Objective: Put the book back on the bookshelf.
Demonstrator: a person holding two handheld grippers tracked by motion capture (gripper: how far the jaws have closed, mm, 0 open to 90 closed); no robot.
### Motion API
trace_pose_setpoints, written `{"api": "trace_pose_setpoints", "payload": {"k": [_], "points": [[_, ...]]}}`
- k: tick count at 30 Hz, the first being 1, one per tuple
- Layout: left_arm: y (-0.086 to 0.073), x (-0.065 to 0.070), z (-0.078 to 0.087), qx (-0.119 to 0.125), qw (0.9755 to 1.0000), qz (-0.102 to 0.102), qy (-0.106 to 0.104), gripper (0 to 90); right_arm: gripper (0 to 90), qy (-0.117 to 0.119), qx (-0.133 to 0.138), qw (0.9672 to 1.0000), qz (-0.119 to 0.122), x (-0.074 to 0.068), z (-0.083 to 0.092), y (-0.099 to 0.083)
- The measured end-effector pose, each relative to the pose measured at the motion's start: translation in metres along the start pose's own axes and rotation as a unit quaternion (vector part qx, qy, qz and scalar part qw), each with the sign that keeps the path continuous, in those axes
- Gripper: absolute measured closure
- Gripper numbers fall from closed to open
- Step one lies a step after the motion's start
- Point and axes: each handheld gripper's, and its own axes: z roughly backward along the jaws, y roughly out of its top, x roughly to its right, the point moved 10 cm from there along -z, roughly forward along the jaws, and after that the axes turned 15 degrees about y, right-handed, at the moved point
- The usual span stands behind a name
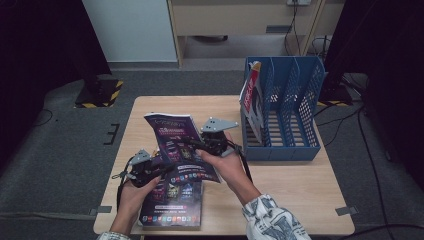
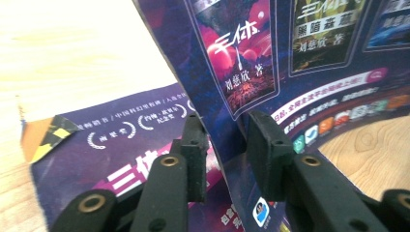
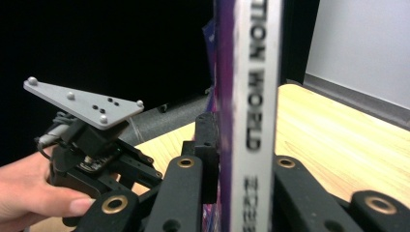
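A person at a wooden table (image 1: 295,185) lifts a purple magazine (image 1: 176,145) off a second purple magazine (image 1: 172,202) that lies flat at the near edge, using a two-jaw claw in each hand. The right claw (image 1: 202,145) is clamped tight on the raised magazine's spine, which stands on edge between its jaws in the right gripper view (image 3: 249,121); gripping the stiff bound edge looks like the way to keep the copy from flopping. The left claw (image 1: 157,170) sits at the lifted copy's lower left corner, and in the left gripper view the cover's curling edge (image 2: 227,121) runs between its narrowed jaws. Whether both pads already press the paper cannot be told for certain, though the gap is slim. The second grip seems meant to steady the loose pages while the copy is held tilted above the table.

At the far right stands a blue file rack (image 1: 287,110) with upright slots, a red-and-white magazine (image 1: 251,97) already leaning in its leftmost slot. The lifted copy hangs near the table's middle, just left of the rack, its likely destination.
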Motion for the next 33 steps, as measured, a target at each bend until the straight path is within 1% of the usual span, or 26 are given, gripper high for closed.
{"api": "trace_pose_setpoints", "payload": {"k": [7, 15, 18, 24, 26, 28, 29, 31, 33], "points": [[0.007, -0.008, 0.009, 0.019, 0.9994, -0.015, 0.024, 77.3, 81.2, -0.013, -0.001, 0.9999, 0.009, 0.002, 0.004, 0.005], [0.010, -0.013, 0.013, 0.031, 0.9983, -0.022, 0.043, 78.9, 80.9, -0.018, -0.001, 0.9997, 0.014, 0.002, 0.003, 0.005], [0.012, -0.016, 0.016, 0.040, 0.9977, -0.022, 0.051, 80.3, 80.7, -0.018, -0.001, 0.9997, 0.014, 0.002, 0.005, 0.006], [0.012, -0.017, 0.017, 0.043, 0.9973, -0.024, 0.055, 81.4, 79.8, -0.017, 0.003, 0.9998, 0.013, 0.002, 0.005, 0.006], [0.012, -0.017, 0.018, 0.044, 0.9972, -0.025, 0.055, 81.5, 79.7, -0.017, 0.009, 0.9997, 0.012, 0.002, 0.006, 0.008], [0.012, -0.017, 0.018, 0.044, 0.9972, -0.027, 0.055, 81.4, 79.5, -0.017, 0.009, 0.9997, 0.012, 0.002, 0.007, 0.010], [0.012, -0.018, 0.018, 0.043, 0.9970, -0.030, 0.057, 81.4, 79.3, -0.016, 0.010, 0.9997, 0.014, 0.002, 0.008, 0.011], [0.012, -0.017, 0.018, 0.044, 0.9969, -0.032, 0.057, 81.5, 78.8, -0.015, 0.016, 0.9996, 0.018, 0.002, 0.009, 0.016], [0.012, -0.016, 0.018, 0.045, 0.9969, -0.033, 0.056, 81.6, 78.2, -0.015, 0.017, 0.9996, 0.020, 0.002, 0.011, 0.020]]}}
